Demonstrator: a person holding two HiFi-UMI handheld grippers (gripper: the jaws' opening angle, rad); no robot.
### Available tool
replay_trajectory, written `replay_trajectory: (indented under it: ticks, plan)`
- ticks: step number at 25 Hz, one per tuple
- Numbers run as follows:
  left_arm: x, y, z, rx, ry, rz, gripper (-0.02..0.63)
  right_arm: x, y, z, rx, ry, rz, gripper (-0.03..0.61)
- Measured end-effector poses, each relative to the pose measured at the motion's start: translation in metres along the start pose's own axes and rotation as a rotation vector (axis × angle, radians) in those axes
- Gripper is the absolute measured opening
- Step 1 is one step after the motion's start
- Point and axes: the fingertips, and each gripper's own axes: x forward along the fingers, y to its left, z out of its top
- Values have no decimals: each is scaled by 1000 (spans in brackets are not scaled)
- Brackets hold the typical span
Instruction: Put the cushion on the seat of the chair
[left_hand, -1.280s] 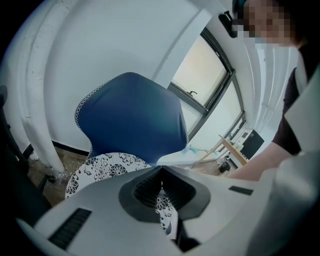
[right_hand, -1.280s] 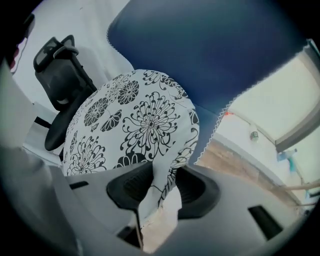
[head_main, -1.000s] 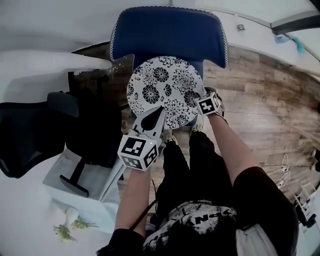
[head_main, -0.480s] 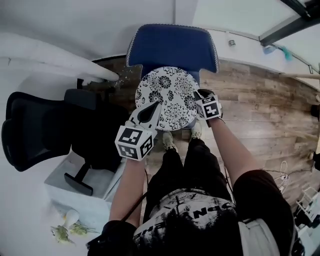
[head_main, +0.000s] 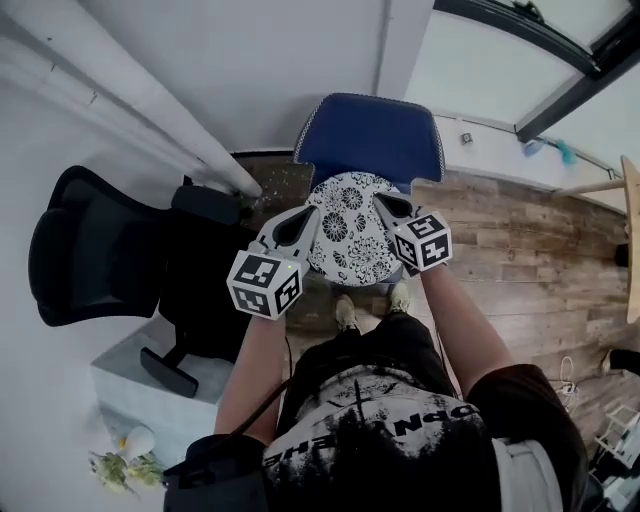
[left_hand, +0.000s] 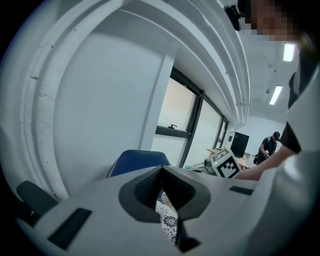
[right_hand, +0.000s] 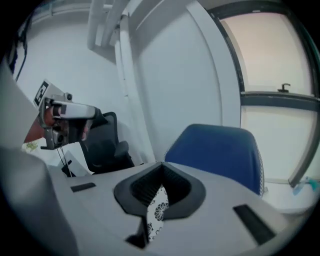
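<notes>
The round white cushion with black flowers (head_main: 352, 238) lies flat on the seat of the blue chair (head_main: 370, 140). Both grippers hover above it, apart from it. My left gripper (head_main: 312, 212) is over the cushion's left edge with its jaws together. My right gripper (head_main: 380, 200) is over the right edge; its jaws have just been closing and now meet with nothing gripped. In the left gripper view the gripper (left_hand: 161, 169) is shut, and a strip of cushion (left_hand: 169, 222) shows below through the slit. The right gripper (right_hand: 162, 165) looks the same, with cushion (right_hand: 159, 210) beneath and chair back (right_hand: 220, 147) ahead.
A black office chair (head_main: 90, 250) stands to the left, beside a white pipe (head_main: 150, 110) running along the wall. A white box (head_main: 130, 370) with a small plant (head_main: 125, 455) is at lower left. Wooden floor (head_main: 520, 240) spreads right. The person's feet (head_main: 345, 312) stand before the chair.
Both grippers have risen off the cushion, and the head view has pulled up and back. The right gripper, earlier at the cushion's right edge, now hangs clear. The cushion stays on the seat.
</notes>
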Motion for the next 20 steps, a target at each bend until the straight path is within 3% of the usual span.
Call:
replay_trajectory:
  ticks: [10,20]
  plan:
    - [-56,5,32,71,-88,9,15,-56,90,117,-116,-232,97,18]
    - [-76,3,51,123,-128,22,15,-80,117,140,-176,-260,146,18]
